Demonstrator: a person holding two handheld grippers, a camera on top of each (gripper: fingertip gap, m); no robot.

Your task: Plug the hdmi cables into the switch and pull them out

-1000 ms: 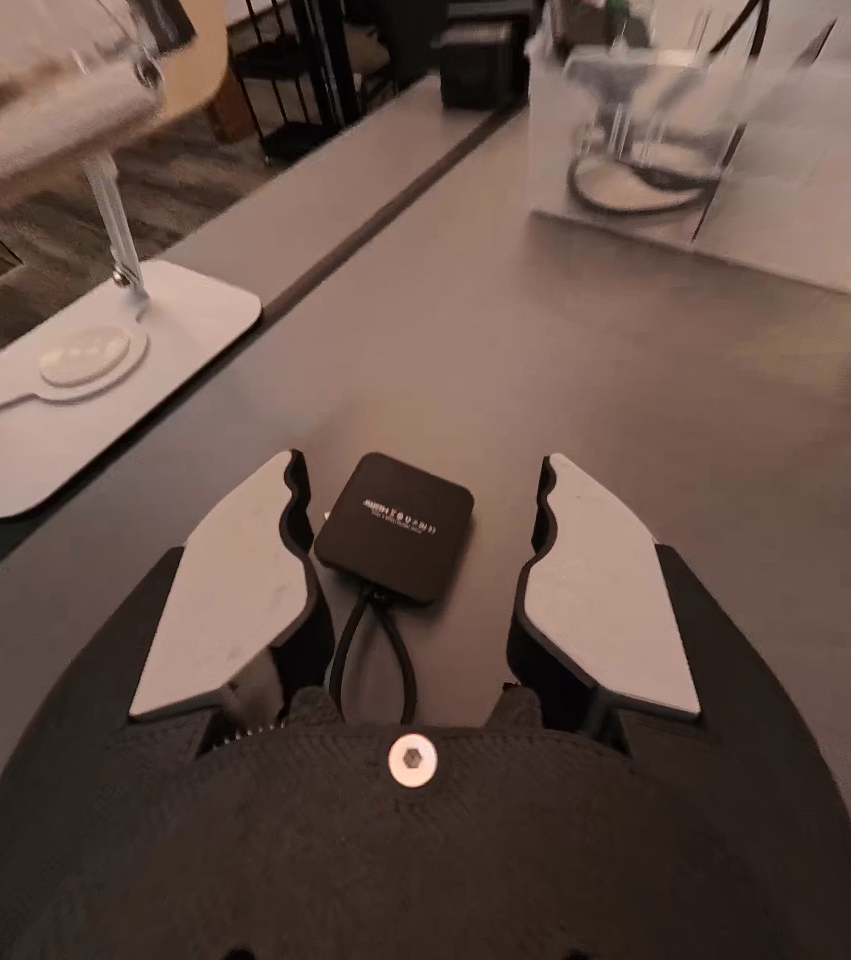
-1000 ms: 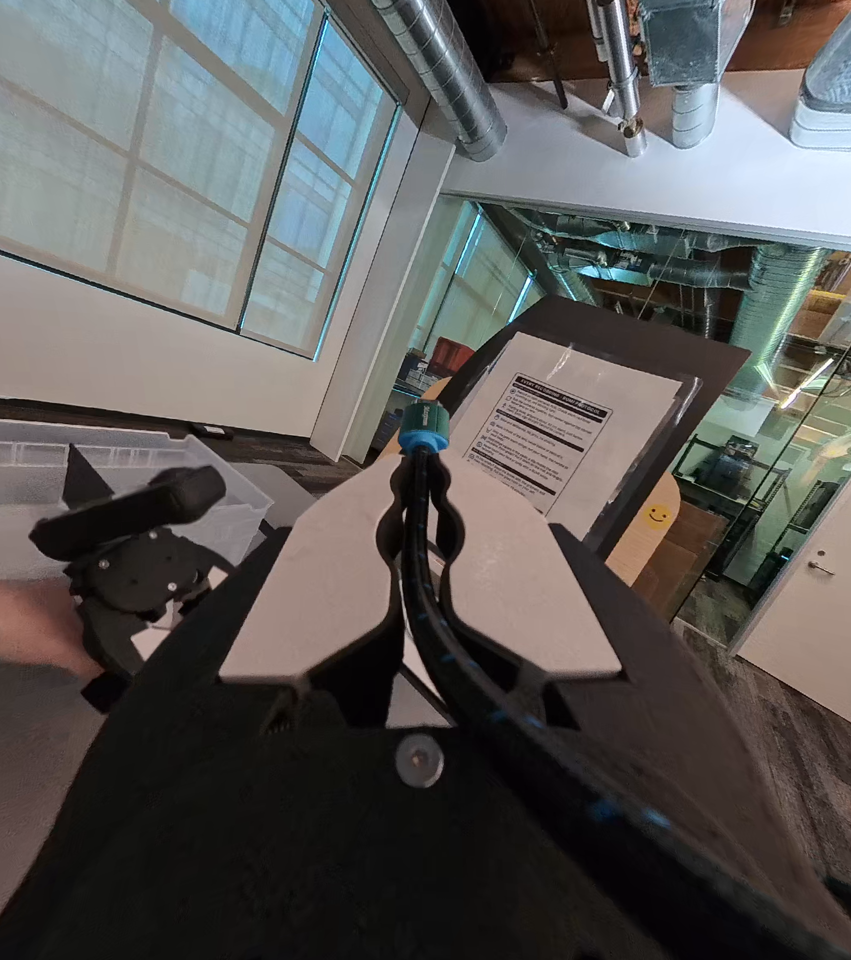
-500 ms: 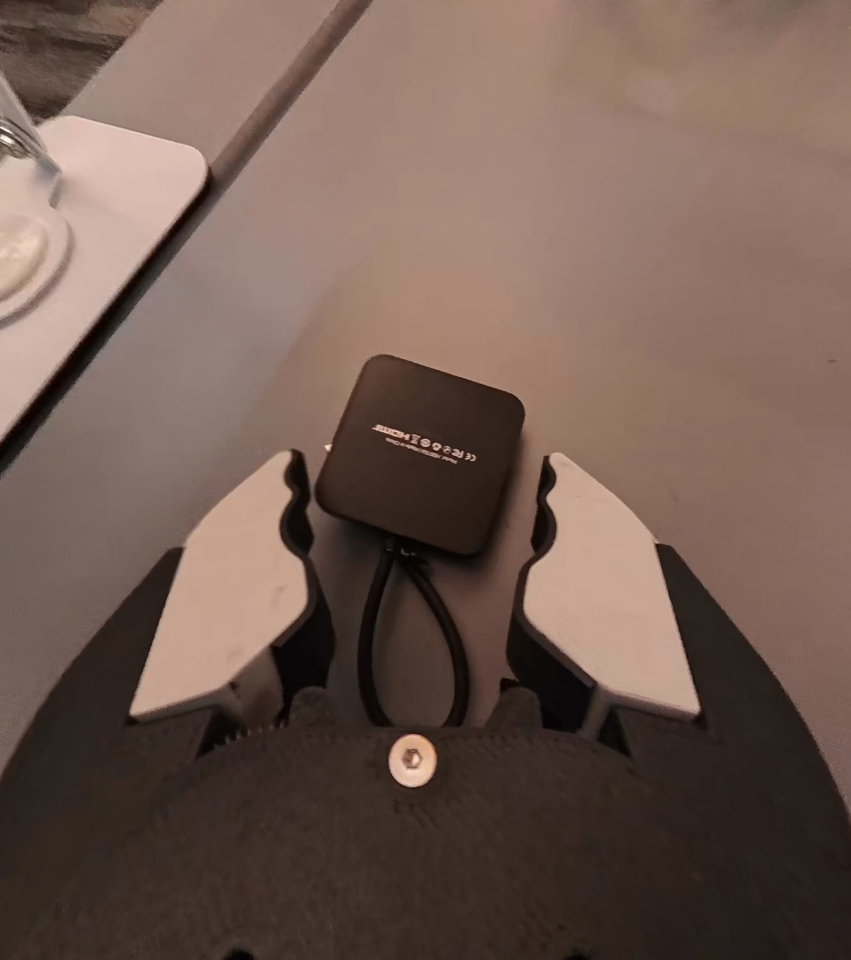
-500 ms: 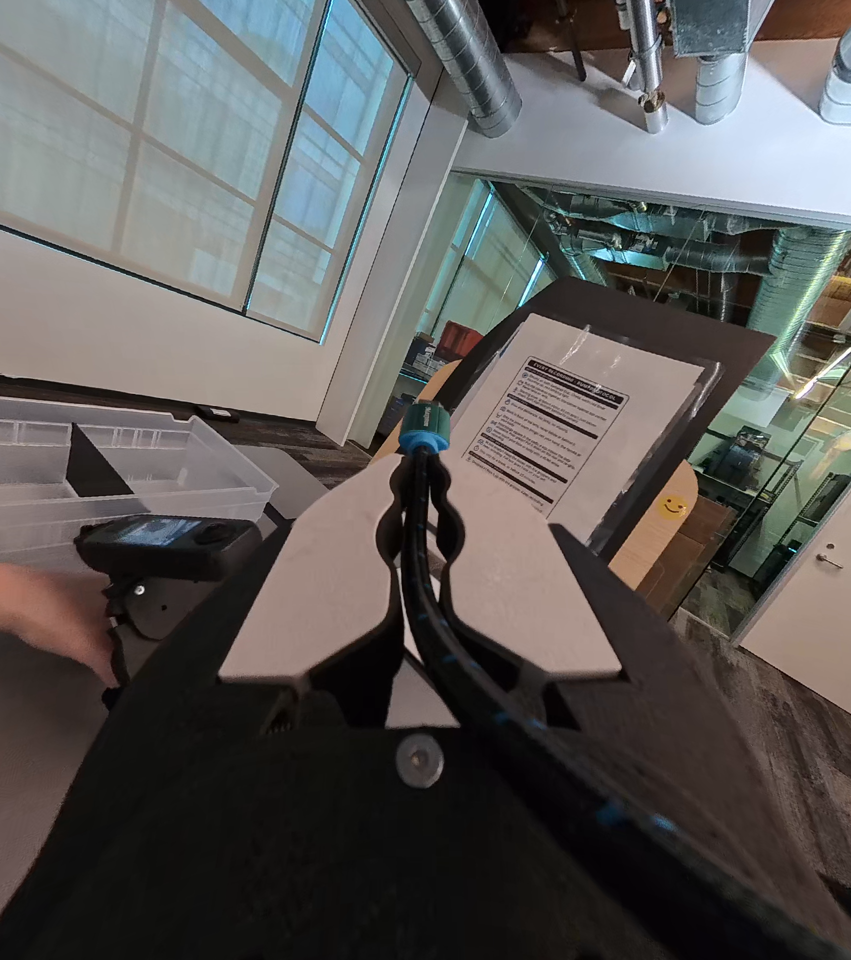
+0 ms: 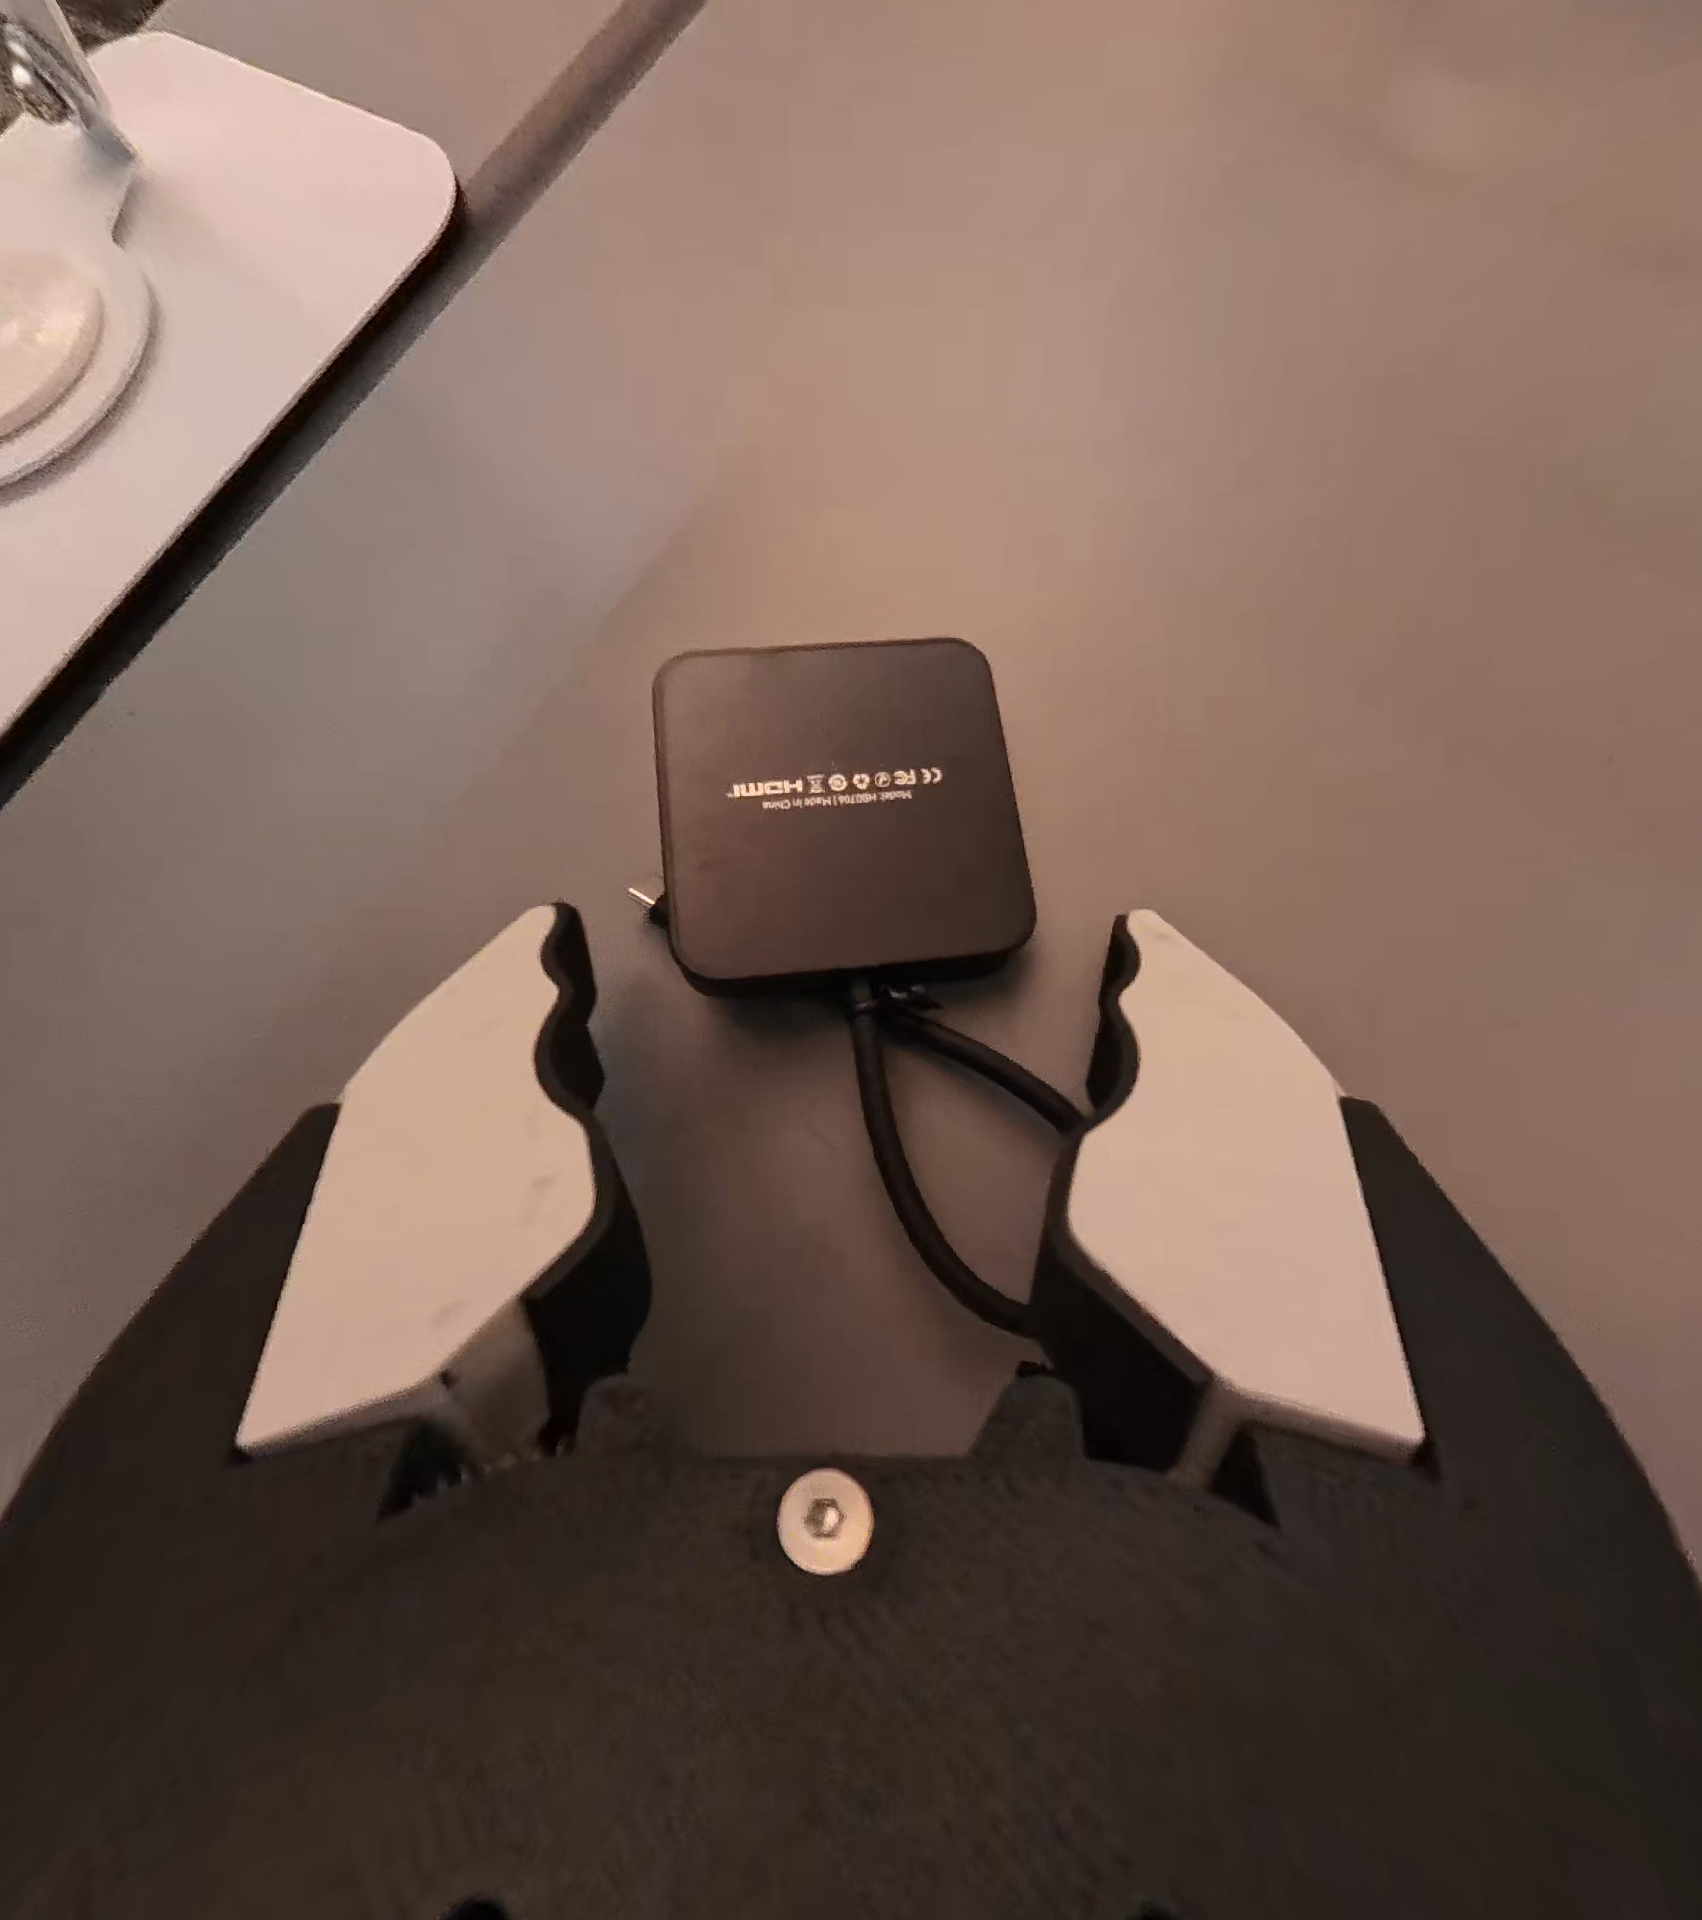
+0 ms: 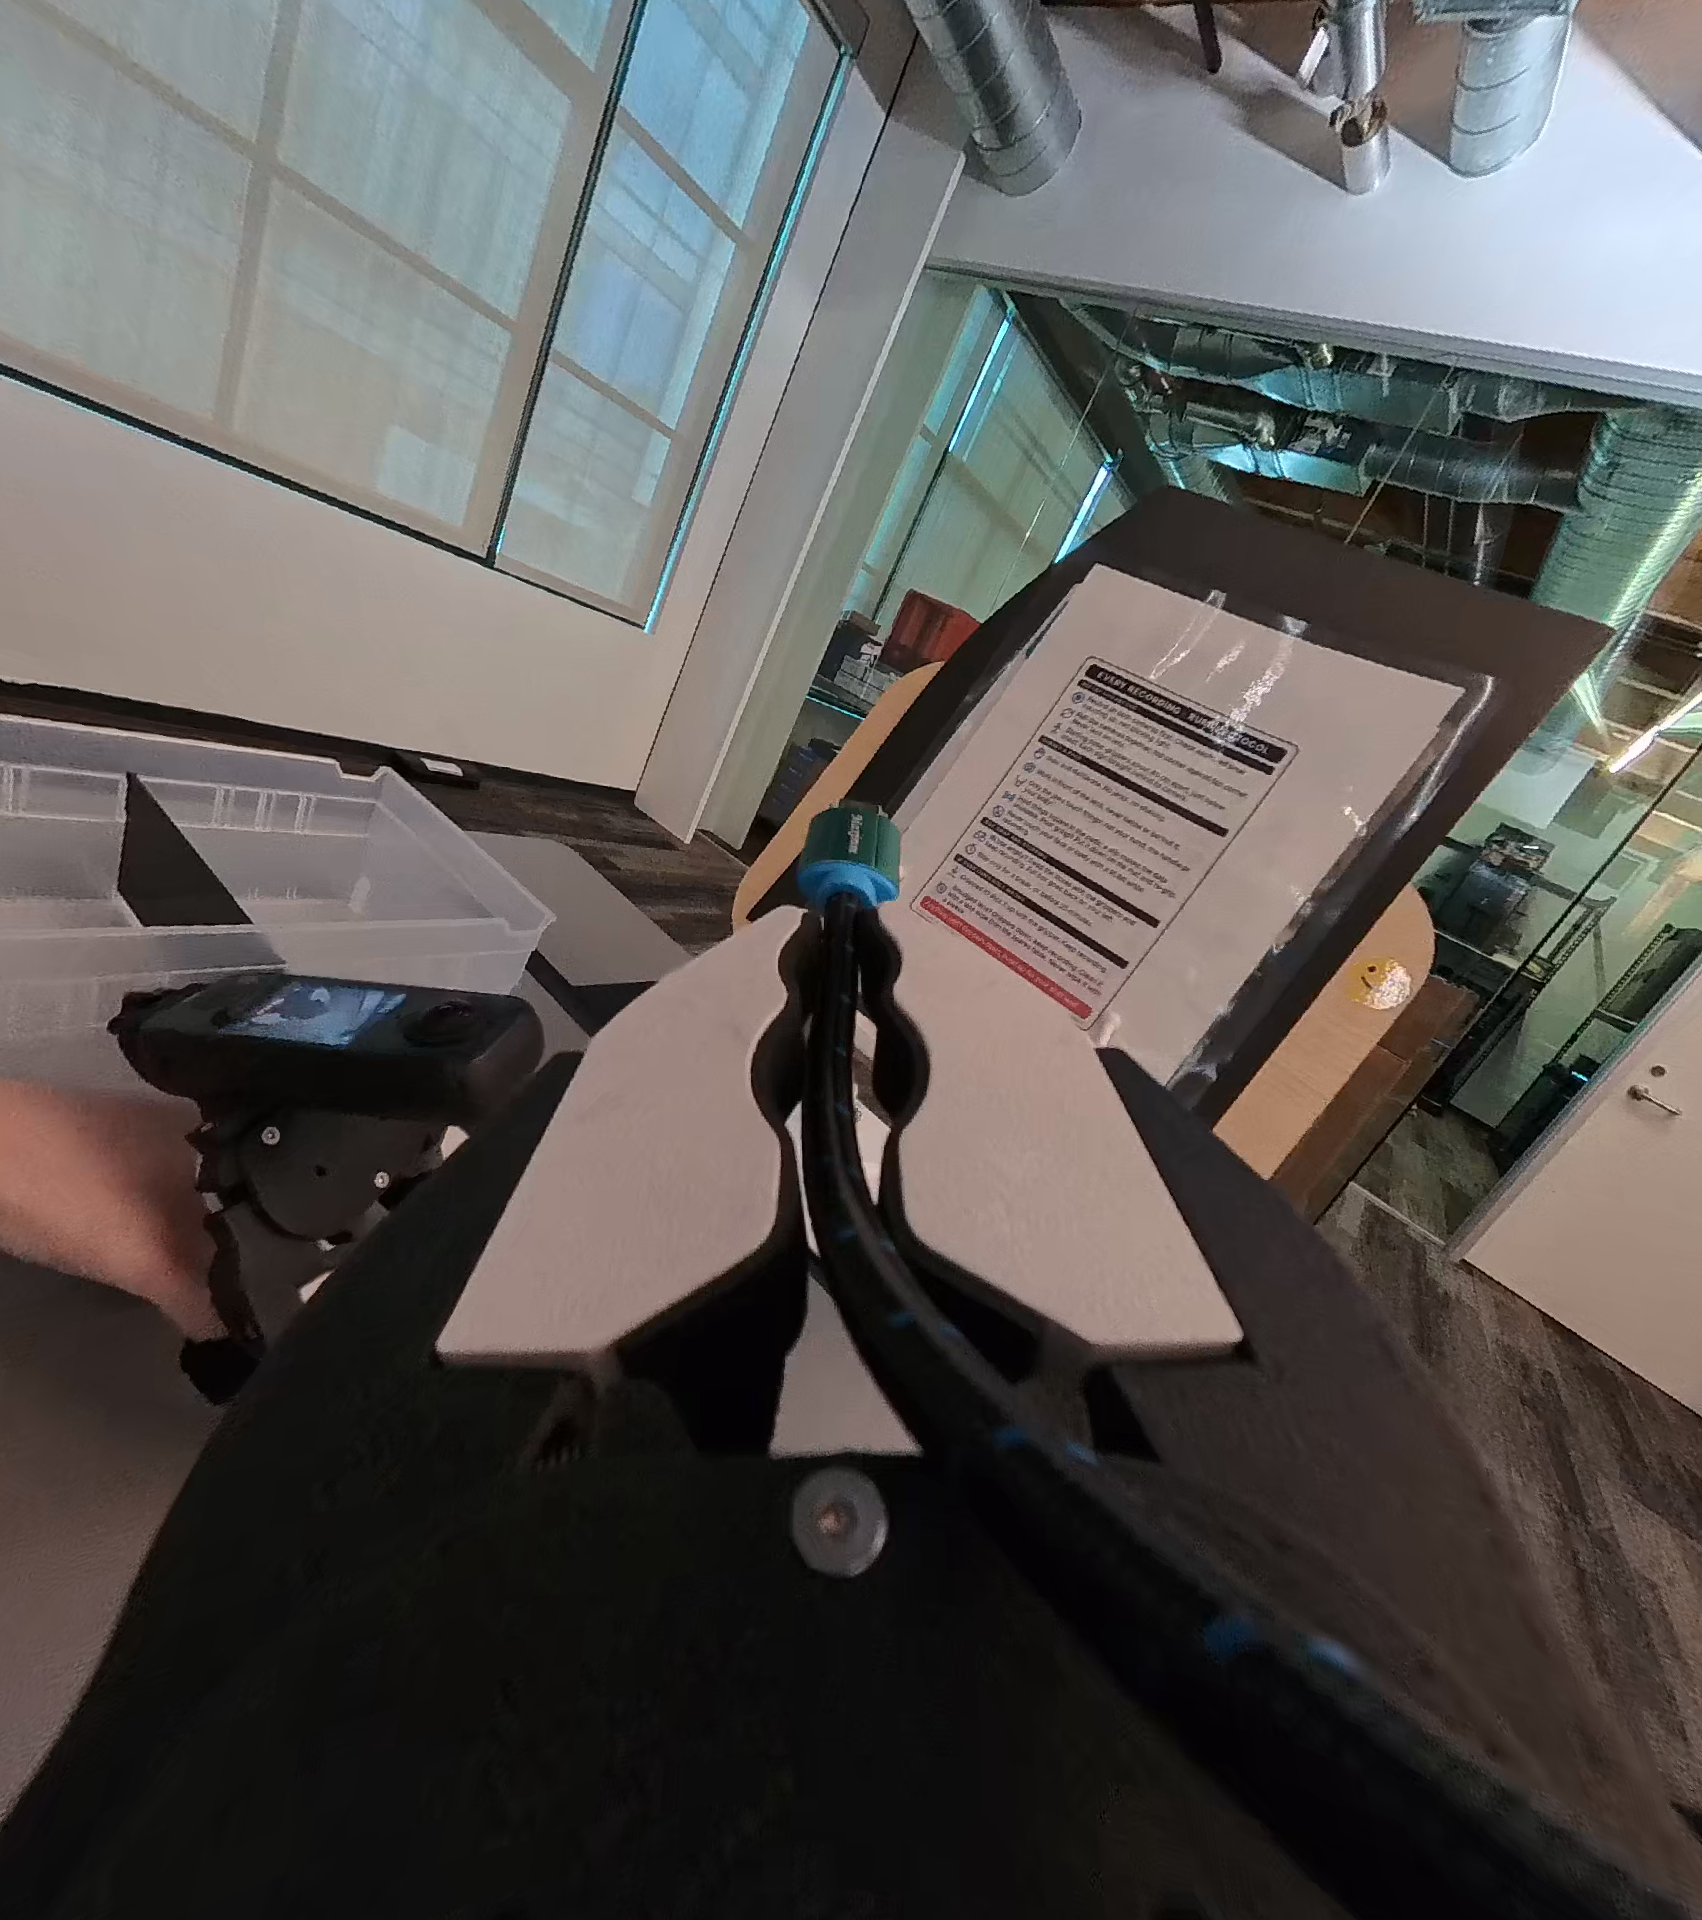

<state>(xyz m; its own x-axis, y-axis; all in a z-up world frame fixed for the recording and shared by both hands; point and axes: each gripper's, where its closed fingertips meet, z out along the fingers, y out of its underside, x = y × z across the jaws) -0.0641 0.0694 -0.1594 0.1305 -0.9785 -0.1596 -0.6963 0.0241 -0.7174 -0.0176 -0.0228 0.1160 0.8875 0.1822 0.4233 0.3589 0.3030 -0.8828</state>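
The black square HDMI switch (image 5: pixel 836 805) lies flat on the grey table (image 5: pixel 1242 416), underside up, with a short looped black lead (image 5: pixel 914 1153) at its near edge. My left gripper (image 5: pixel 842 925) is open, just short of the switch, its fingertips level with the switch's near edge. My right gripper (image 6: pixel 839 930) is shut on a black HDMI cable (image 6: pixel 842 1101) with blue flecks, held up in the air. The cable's blue and green plug end (image 6: pixel 849 857) sticks out past the fingertips.
A white flat stand base (image 5: pixel 99 343) with a metal post sits at the table's left. In the right wrist view, the other gripper with its camera (image 6: pixel 327 1039) and a hand (image 6: pixel 47 1184) are at left. A clear plastic bin (image 6: pixel 203 883) stands behind; a dark board with a white sheet (image 6: pixel 1190 831) is ahead.
My left gripper has pulled back and tipped down, so the switch now lies beyond the fingertips instead of between them. The right gripper holds the cable as before, shifted slightly.
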